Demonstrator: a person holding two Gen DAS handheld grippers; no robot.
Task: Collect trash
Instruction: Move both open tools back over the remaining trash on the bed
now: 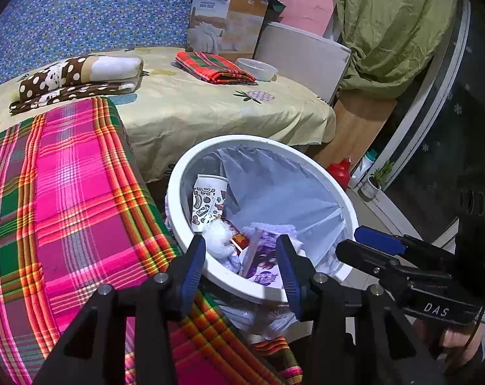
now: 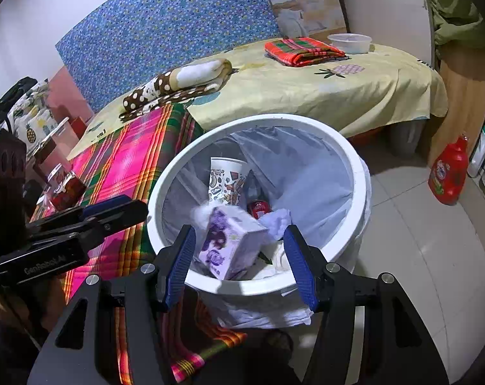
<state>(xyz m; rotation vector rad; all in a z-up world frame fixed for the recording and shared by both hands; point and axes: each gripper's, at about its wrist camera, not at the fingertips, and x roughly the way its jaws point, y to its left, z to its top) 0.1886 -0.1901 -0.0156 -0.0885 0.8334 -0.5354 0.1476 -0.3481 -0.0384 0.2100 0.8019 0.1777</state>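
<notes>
A white round trash bin (image 1: 306,157) with a pale liner stands on the floor beside the bed; it also shows in the right wrist view (image 2: 354,157). Inside lie a patterned paper cup (image 1: 208,200) (image 2: 226,179), a purple-printed box (image 1: 261,260) (image 2: 233,243), white fluff (image 1: 218,235), a red can (image 2: 258,208) and crumpled tissue (image 2: 279,219). My left gripper (image 1: 242,266) is open and empty over the bin's near rim. My right gripper (image 2: 241,260) is open over the near rim, the box below between its fingers, not gripped.
A pink plaid cloth (image 1: 66,192) covers the bed edge left of the bin. Further back lie folded blankets (image 1: 82,77), a red plaid cloth (image 1: 213,67), a plastic container (image 1: 257,68) and a cardboard box (image 1: 229,16). A red detergent bottle (image 2: 449,173) stands on the tiled floor.
</notes>
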